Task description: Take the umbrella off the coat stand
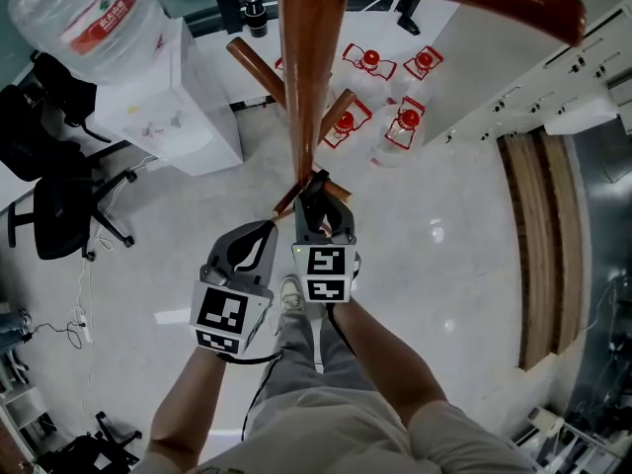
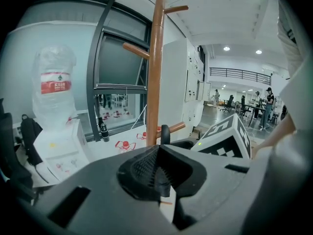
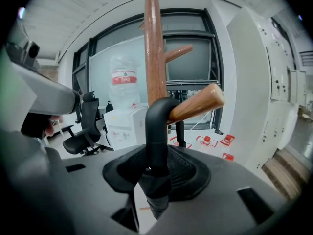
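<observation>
A wooden coat stand [image 1: 306, 67] rises straight ahead, its pole [image 3: 154, 58] carrying several slanted pegs. A black umbrella hangs by its hooked handle [image 3: 156, 131] over a low peg [image 3: 195, 104]. My right gripper [image 3: 155, 175] is shut on the handle just below the hook, with the folded canopy dropping between the jaws. In the head view the right gripper [image 1: 318, 200] reaches in to the pole. My left gripper [image 1: 259, 240] hovers just left of it, shut and holding nothing; from the left gripper [image 2: 159, 173] I see the handle [image 2: 165, 133] beyond its jaws.
A water dispenser with a large bottle [image 1: 104, 13] stands at the left, and a black office chair [image 1: 59, 205] sits below it. Several red-capped water bottles [image 1: 375, 87] lie on the floor behind the stand. White cabinets [image 1: 553, 67] line the right side.
</observation>
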Demonstrator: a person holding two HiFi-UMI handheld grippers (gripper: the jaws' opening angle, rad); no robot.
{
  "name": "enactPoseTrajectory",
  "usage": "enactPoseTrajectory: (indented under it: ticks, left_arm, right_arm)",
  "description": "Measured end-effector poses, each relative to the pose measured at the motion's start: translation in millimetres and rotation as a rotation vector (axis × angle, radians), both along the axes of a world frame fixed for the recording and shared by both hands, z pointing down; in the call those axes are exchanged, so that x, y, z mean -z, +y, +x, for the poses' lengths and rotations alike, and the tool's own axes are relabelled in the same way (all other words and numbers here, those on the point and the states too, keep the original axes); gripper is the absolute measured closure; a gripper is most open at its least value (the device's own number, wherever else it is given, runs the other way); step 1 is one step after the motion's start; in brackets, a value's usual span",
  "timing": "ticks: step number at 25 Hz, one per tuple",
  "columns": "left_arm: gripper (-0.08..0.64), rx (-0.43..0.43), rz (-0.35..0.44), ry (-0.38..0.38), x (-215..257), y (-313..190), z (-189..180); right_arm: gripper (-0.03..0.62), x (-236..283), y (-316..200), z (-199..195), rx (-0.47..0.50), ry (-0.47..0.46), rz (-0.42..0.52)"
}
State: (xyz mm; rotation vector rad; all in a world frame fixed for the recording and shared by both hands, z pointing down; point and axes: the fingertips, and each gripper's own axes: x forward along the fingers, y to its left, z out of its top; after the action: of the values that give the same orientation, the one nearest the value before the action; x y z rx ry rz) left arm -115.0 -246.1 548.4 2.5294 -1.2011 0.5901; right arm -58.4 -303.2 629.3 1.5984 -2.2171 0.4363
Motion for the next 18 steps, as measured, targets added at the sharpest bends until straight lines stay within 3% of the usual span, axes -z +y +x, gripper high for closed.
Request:
enactPoseTrajectory:
  ticks: [5,18]
  left_arm:
    - [0.552,-0.006,0.008,-0.004,4.6,4.0,2.1]
    - [0.552,-0.084,0.021,-0.013,11.9,13.7,34.1]
  right_arm:
    - [0.468,12.0,9.5,10.8,-0.036,-0.038,0.005]
    - [0.468,39.9,38.9,51.5,-0.062,0.015,0.034]
